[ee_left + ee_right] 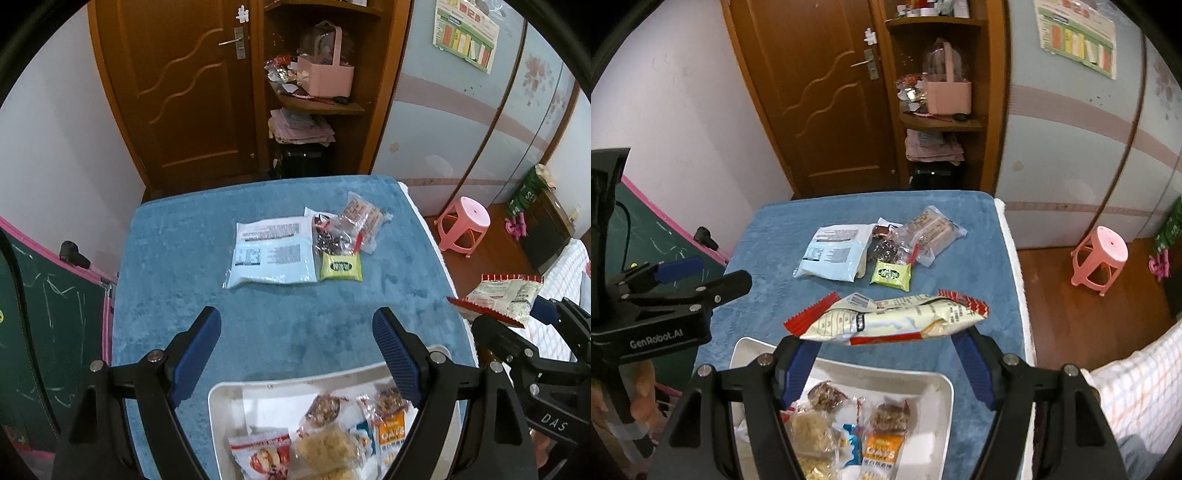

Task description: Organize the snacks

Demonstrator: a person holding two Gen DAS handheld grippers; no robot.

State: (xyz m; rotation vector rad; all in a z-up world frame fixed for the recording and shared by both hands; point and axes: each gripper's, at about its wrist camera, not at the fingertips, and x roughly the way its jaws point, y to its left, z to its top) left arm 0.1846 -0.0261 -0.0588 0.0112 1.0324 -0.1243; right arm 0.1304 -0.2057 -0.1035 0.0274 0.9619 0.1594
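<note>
The cream packet (886, 319) with red crimped ends lies crosswise between your right gripper (886, 354) jaws, clamped, directly above the white tray's (945, 391) far edge, long axis left to right. Your left gripper (295, 354) hangs released, empty, over the same tray.

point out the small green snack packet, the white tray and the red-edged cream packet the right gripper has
small green snack packet (340, 266): left wrist view, middle of its printed face
white plastic tray (938, 382): right wrist view, bare far right rim
red-edged cream snack packet (894, 319): right wrist view, middle of its cream body, held in the right gripper (886, 354)
</note>
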